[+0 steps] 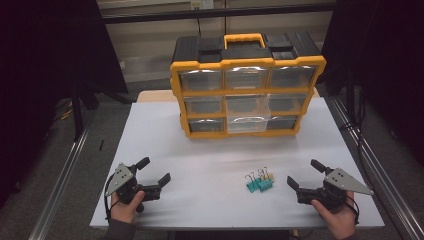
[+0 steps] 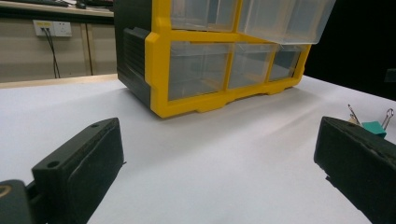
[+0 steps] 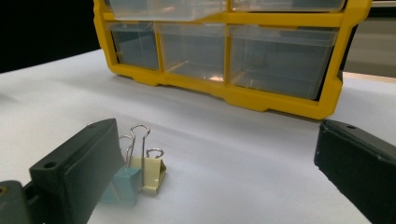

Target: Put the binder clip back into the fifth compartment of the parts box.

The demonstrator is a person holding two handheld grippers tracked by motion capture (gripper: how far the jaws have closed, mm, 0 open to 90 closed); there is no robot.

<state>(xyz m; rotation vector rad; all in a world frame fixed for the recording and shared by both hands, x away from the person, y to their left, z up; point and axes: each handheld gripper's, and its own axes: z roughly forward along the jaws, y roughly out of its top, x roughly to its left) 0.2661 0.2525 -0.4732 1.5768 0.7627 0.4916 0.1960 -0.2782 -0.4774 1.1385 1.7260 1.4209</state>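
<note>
The left hand-held gripper (image 1: pixel 153 173) rests low near the front left of the white worktop (image 1: pixel 210 150), its jaws wide apart with nothing between them. The right hand-held gripper (image 1: pixel 306 175) sits near the front right — its jaws are wide apart too, and hold nothing. The little binder clips (image 1: pixel 259 182) stand in a bunch on the worktop, just beside the right gripper. Behind them stands a yellow drawer box (image 1: pixel 246 90) — one middle drawer sticks out.

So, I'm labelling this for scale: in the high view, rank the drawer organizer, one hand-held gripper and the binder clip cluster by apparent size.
1. drawer organizer, largest by far
2. right hand-held gripper
3. binder clip cluster, smallest; gripper and clips lie about equally near the camera.
</note>
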